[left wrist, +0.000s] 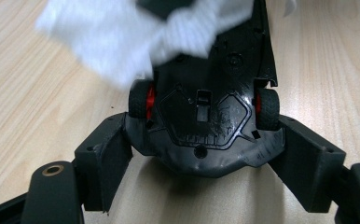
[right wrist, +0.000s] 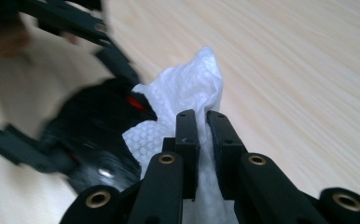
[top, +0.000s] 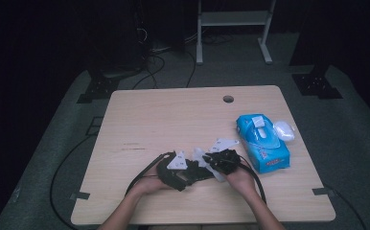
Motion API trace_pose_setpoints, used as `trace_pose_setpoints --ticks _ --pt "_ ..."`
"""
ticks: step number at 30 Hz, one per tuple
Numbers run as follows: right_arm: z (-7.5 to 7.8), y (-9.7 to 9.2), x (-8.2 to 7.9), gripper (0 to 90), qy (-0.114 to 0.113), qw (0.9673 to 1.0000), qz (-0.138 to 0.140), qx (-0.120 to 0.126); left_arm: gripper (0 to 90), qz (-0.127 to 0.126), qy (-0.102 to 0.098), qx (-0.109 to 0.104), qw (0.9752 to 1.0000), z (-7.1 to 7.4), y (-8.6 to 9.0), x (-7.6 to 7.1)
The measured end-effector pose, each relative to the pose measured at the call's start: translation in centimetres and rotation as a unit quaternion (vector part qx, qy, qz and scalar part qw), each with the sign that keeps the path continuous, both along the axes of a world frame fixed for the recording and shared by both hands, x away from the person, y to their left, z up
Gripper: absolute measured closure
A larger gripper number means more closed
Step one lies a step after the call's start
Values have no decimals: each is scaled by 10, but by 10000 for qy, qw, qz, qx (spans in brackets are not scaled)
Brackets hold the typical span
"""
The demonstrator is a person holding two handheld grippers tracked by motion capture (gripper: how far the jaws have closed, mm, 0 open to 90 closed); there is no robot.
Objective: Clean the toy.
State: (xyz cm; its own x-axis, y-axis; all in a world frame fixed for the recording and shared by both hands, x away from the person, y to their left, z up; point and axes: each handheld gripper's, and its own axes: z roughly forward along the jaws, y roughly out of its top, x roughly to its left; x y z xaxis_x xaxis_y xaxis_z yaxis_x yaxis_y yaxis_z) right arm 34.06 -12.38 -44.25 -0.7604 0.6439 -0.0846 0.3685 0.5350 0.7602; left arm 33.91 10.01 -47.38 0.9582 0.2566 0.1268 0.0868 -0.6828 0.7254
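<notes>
A black toy car (left wrist: 201, 116) with red wheel hubs lies belly-up between the jaws of my left gripper (left wrist: 201, 161), which is shut on the car's end. The white wet wipe (right wrist: 183, 102) is pinched in my right gripper (right wrist: 202, 126) and rests against the car's underside (right wrist: 89, 135). In the left gripper view the wipe (left wrist: 122, 32) is blurred and covers the car's far end. From above, both grippers meet near the table's front, the left gripper (top: 176, 170) beside the right gripper (top: 221, 160), with the wipe (top: 200, 155) between them.
A blue pack of wet wipes (top: 262, 142) lies at the right of the wooden table (top: 173, 115), with a white rounded object (top: 284, 130) beside it. Black cables trail off the table's front edge. A round hole (top: 228, 99) sits near the far edge.
</notes>
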Motion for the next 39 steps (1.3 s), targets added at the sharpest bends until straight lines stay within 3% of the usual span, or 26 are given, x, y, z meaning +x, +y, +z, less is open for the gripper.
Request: trace_pose_setpoints --ticks 4,9,14,17,21,23,27,29,32,34,39 --pt "0 -6 2 829 41 9999 -130 72 238 -13 -10 1 10000 0 0 0" --pt "0 3 2 829 69 9999 45 120 238 -9 -22 21 10000 0 2 0" --pt "1 -25 -1 829 -8 9997 -262 -5 238 -28 2 7 10000 0 2 0" --pt "2 -42 -2 830 103 9989 -447 80 238 -27 -33 18 10000 0 2 0" --pt "1 -39 -9 829 133 9994 -263 190 238 -17 -33 22 10000 0 2 0" --pt "0 -34 -11 829 77 9998 -165 84 238 -12 -34 21 10000 0 2 -1" --pt "-1 -44 -13 829 89 9996 -256 53 238 -40 -43 23 10000 -1 2 0" --pt "-1 -50 -18 829 149 9994 -274 170 238 -40 -7 0 10000 -1 3 1" --pt "-4 -47 -30 829 238 9991 -62 344 238 -39 -54 32 10000 -1 2 0" --pt "-6 -45 -37 829 165 9993 71 313 238 -66 -51 48 10000 0 2 -1" --pt "-4 -59 -40 829 188 9996 -137 176 238 -49 -37 34 10000 0 2 -1"
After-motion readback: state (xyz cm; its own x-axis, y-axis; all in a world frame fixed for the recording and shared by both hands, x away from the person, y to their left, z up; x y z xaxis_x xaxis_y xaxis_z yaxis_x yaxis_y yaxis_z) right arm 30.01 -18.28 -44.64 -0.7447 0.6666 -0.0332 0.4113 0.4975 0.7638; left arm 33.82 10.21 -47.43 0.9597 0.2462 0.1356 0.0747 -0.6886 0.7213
